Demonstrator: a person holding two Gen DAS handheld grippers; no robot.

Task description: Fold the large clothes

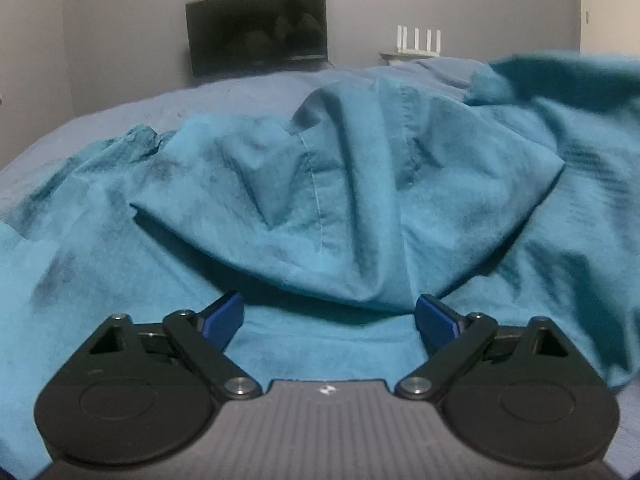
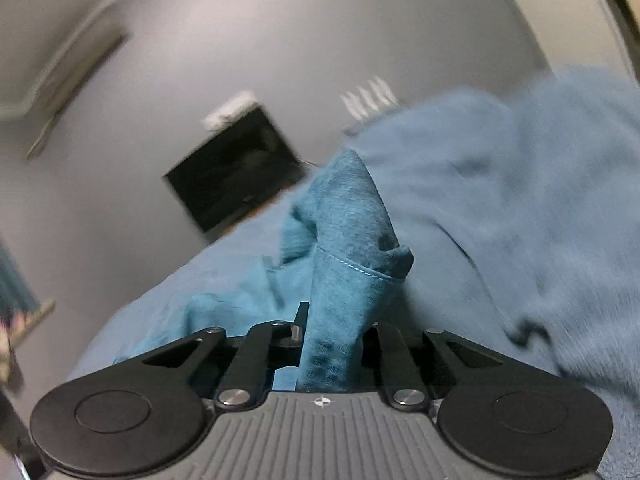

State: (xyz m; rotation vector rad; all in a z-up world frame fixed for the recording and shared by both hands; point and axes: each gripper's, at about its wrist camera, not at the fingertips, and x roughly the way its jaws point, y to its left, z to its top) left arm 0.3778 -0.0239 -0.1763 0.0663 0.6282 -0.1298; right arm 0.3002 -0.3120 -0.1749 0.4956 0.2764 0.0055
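A big teal shirt [image 1: 352, 200] is seen spread in loose, bumpy folds over a blue bed [image 1: 120, 116]. In the left wrist view, the left claw [image 1: 330, 316] is held low over the cloth. Its two blue fingers [image 1: 224, 316] are set wide apart, and nothing is held between them. Only flat teal cloth is seen in the gap. A raised hump of the shirt, with a stitched seam down it, is seen just past the fingers. More of the shirt is lifted at the far right of that view, where it looks blurred.

In the right wrist view, the right claw [image 2: 334, 336] is closed tight on a bunch of the shirt [image 2: 344, 248]. The cloth is pinched between the fingers and sticks up past them in a pointed fold with a stitched edge. This view is tilted and blurred. The bed [image 2: 500, 200] is seen behind the fold.

A dark screen [image 1: 256, 28] is seen against the grey wall [image 1: 120, 20] past the bed. A small white box with four thin sticks [image 1: 418, 42] is seen to the right of the screen.
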